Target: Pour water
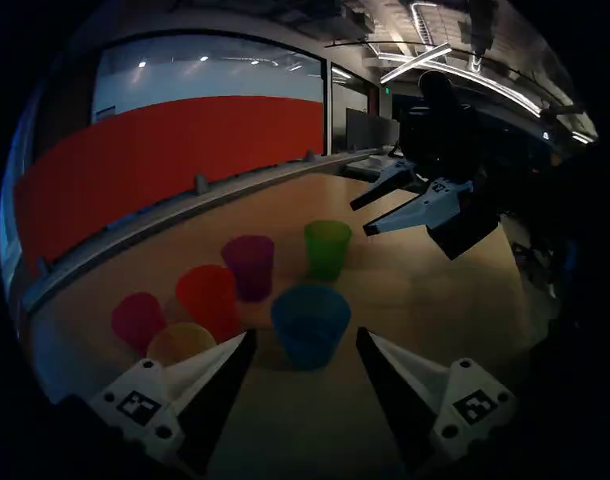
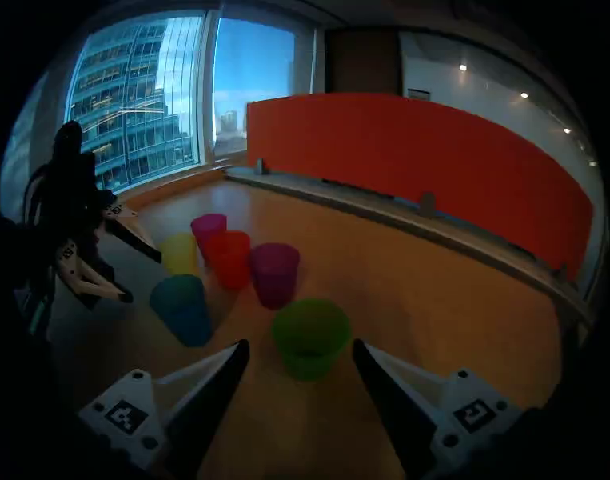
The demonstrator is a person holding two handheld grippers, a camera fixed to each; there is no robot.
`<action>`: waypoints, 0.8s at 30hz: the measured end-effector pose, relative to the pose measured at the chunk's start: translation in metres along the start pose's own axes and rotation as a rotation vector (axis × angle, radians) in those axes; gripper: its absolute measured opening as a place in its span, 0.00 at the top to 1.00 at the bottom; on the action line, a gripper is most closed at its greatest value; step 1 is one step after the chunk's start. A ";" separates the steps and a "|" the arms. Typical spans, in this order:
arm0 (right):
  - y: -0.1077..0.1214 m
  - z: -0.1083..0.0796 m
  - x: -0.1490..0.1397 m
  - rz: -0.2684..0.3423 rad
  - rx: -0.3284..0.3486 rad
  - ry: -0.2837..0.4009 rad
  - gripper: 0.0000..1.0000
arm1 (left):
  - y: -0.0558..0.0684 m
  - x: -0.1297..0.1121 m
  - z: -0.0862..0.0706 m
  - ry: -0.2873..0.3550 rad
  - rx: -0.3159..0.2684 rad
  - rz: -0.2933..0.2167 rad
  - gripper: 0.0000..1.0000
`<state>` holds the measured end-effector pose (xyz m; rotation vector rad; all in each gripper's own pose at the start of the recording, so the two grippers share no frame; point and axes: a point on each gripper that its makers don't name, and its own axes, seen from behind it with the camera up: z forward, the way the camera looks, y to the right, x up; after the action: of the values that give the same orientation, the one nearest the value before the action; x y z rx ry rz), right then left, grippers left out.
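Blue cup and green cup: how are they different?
Colour: the blue cup is blue and the green cup is green. Place: the blue cup stands right in front of the open left gripper, while the green cup stands right in front of the open right gripper. Both have the same tapered shape, stand upright on the wooden table with mouths up, and neither is held.
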<state>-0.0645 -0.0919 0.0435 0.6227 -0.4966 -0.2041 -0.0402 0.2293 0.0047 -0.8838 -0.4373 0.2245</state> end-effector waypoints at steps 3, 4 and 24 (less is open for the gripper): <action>0.001 0.008 -0.005 -0.001 0.000 -0.014 0.00 | -0.001 -0.005 0.006 -0.016 0.001 0.000 0.07; 0.001 0.010 -0.006 -0.002 0.000 -0.017 0.00 | -0.002 -0.006 0.007 -0.021 0.002 0.000 0.07; 0.009 0.039 -0.021 -0.005 0.003 -0.068 0.00 | 0.001 -0.022 0.037 -0.073 -0.017 0.006 0.07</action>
<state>-0.1017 -0.0977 0.0684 0.6213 -0.5614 -0.2300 -0.0772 0.2479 0.0183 -0.8955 -0.5048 0.2597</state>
